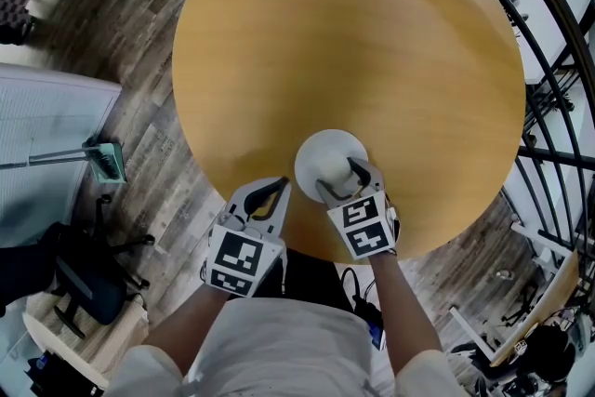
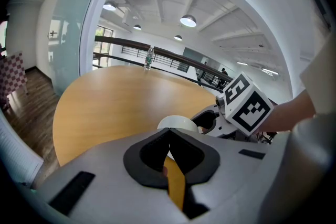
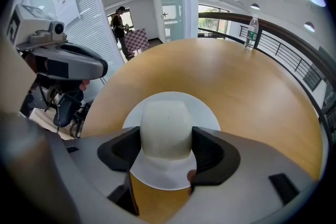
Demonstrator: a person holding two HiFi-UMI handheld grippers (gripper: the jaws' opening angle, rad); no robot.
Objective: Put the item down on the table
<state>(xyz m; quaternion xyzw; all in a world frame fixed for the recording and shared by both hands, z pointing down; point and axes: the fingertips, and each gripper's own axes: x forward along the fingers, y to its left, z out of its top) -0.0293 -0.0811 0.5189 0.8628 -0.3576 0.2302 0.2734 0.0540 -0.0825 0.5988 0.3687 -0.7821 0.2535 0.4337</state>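
A white item (image 1: 327, 161), a round flat brim with a cream dome in its middle (image 3: 167, 128), sits low over the round wooden table (image 1: 372, 42) near its front edge. I cannot tell whether the brim rests on the wood. My right gripper (image 1: 346, 179) is shut on the dome, one black finger on each side (image 3: 210, 153). My left gripper (image 1: 275, 191) hangs just left of it at the table's rim, shut with nothing between its touching fingertips (image 2: 168, 132). From the left gripper view the white item (image 2: 176, 123) and the right gripper's marker cube (image 2: 247, 103) show just ahead.
A water bottle (image 3: 252, 33) stands at the table's far edge, also in the left gripper view (image 2: 149, 58). A dark railing (image 1: 548, 60) curves round the right side. On the wooden floor at left lie a green dustpan (image 1: 107, 160) and a black chair (image 1: 84, 279). A person (image 3: 119, 21) stands far off.
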